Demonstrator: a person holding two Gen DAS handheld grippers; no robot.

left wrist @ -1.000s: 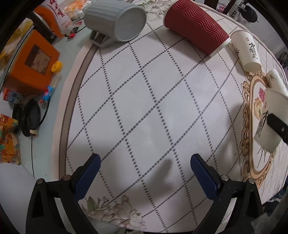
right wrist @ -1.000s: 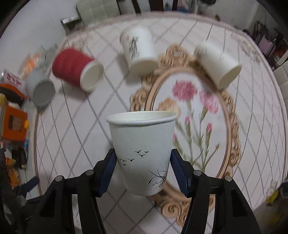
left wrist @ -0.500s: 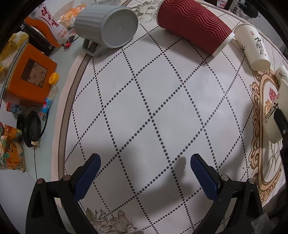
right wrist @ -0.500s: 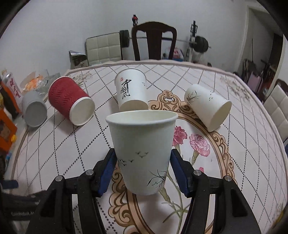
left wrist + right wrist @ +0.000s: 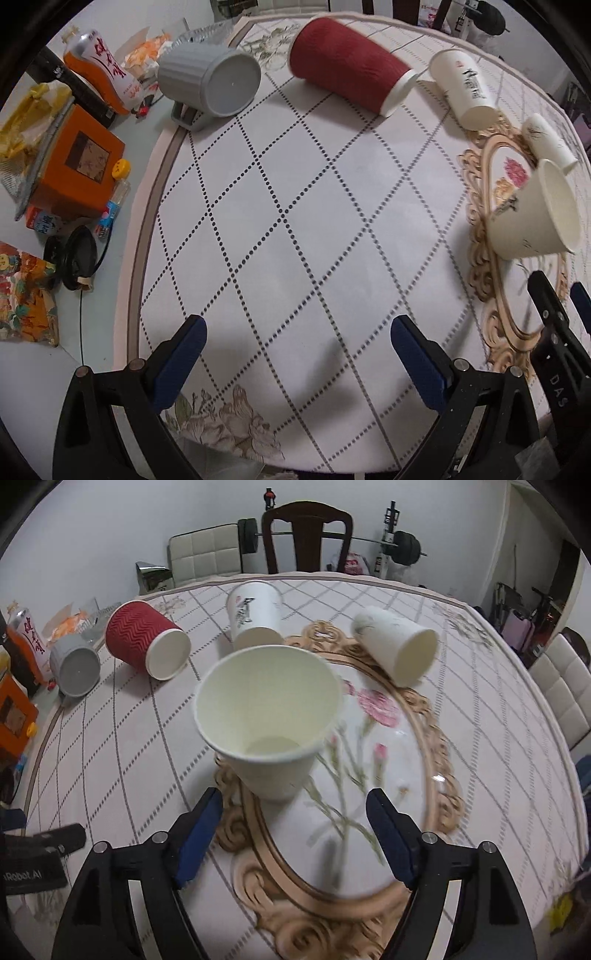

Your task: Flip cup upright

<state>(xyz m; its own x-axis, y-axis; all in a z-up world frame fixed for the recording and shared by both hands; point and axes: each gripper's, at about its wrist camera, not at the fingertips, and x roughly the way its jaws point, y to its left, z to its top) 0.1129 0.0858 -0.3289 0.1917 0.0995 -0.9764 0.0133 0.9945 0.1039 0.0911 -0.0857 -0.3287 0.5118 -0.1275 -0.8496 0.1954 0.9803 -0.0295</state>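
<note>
Beyond the wide-open right gripper, clear of its fingers, stands white cup upright, hollow interior seen only here; left gripper open over bare tablecloth.

On the black body of my right gripper, at the right edge of the left wrist view, I read the letters "DAS". In the right wrist view, a black part of my left gripper carries a label, cut by the picture edge, that ends with "Robot.AI". The orange bag and one lying white paper cup carry Chinese characters, red on the bag and black on the cup, which I cannot read surely.
</note>
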